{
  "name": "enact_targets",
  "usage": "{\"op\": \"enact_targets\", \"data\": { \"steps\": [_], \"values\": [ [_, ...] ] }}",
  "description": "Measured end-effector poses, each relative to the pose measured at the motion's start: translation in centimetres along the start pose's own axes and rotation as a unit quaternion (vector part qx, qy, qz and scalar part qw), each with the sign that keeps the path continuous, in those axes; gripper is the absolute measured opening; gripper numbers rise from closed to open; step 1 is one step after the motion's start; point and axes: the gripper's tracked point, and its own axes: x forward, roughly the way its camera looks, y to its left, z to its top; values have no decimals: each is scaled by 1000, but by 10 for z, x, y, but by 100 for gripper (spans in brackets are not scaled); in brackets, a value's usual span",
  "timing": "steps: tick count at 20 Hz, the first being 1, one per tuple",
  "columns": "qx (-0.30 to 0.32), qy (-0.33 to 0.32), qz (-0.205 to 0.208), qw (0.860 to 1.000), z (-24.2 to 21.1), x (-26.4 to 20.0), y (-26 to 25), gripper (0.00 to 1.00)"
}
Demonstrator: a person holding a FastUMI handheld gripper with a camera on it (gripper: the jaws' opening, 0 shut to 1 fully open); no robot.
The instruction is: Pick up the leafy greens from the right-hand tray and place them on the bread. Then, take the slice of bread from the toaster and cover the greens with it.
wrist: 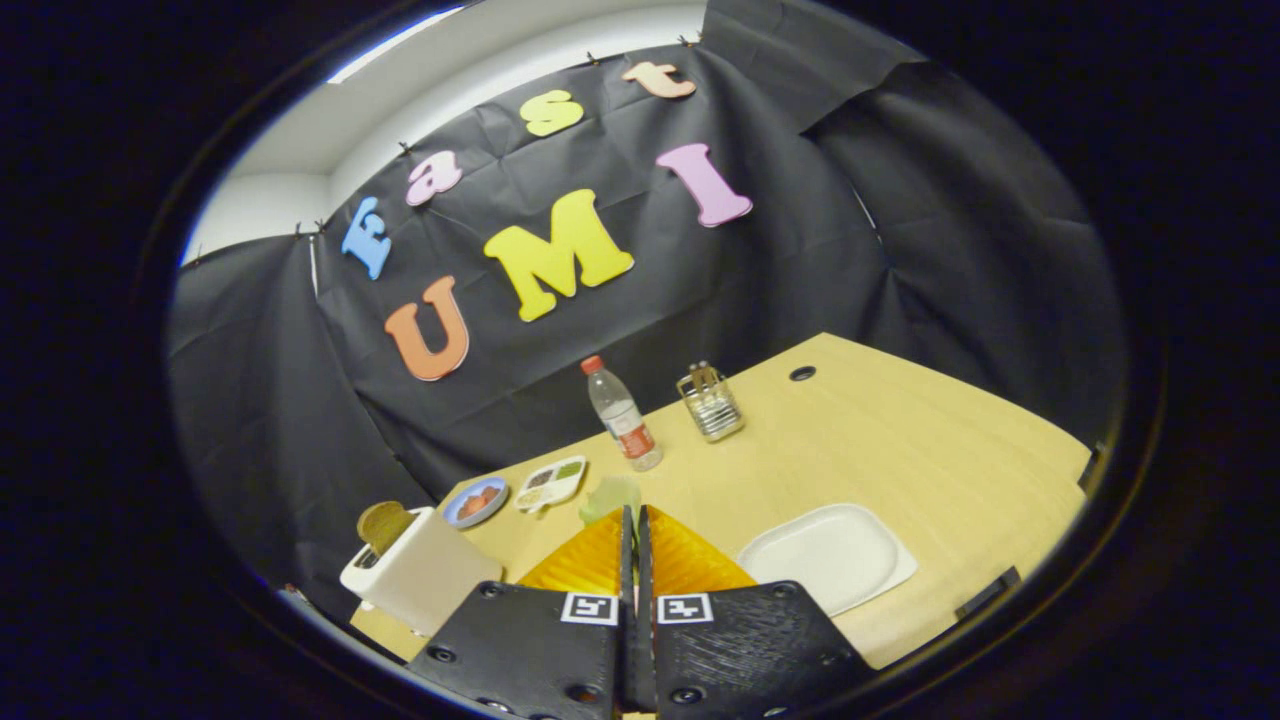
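We see the tool [636, 515] w/ its two orange fingers [585, 560] pressed nearly together, a pale green leaf, the leafy greens [610, 496], sticking out at the tips; looks pinched betw. them, so tool is clenched on the greens. Just left of the fingers sits the white toaster [415, 570] w/ a brown bread slice [384, 524] standing in its slot. Right of the fingers, an empty white tray [830, 555] on the wooden tabletop [900, 450]. Beyond the tips: a blue plate [476, 501], a white divided dish [551, 483], a water bottle [622, 412] upright, and a wire holder [709, 402] further back.
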Motion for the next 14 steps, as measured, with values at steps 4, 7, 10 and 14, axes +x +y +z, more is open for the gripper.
{"op": "enact_targets", "data": {
  "steps": [4, 7, 10, 14],
  "values": [
    [-22, 17, 38, 999, -32, 16, 58, 0],
    [-10, 43, 68, 997, -62, 32, 95, 0],
    [19, 79, 101, 992, -92, 43, 128, 0],
    [43, 98, 117, 987, -110, 53, 140, 0]
  ]
}}
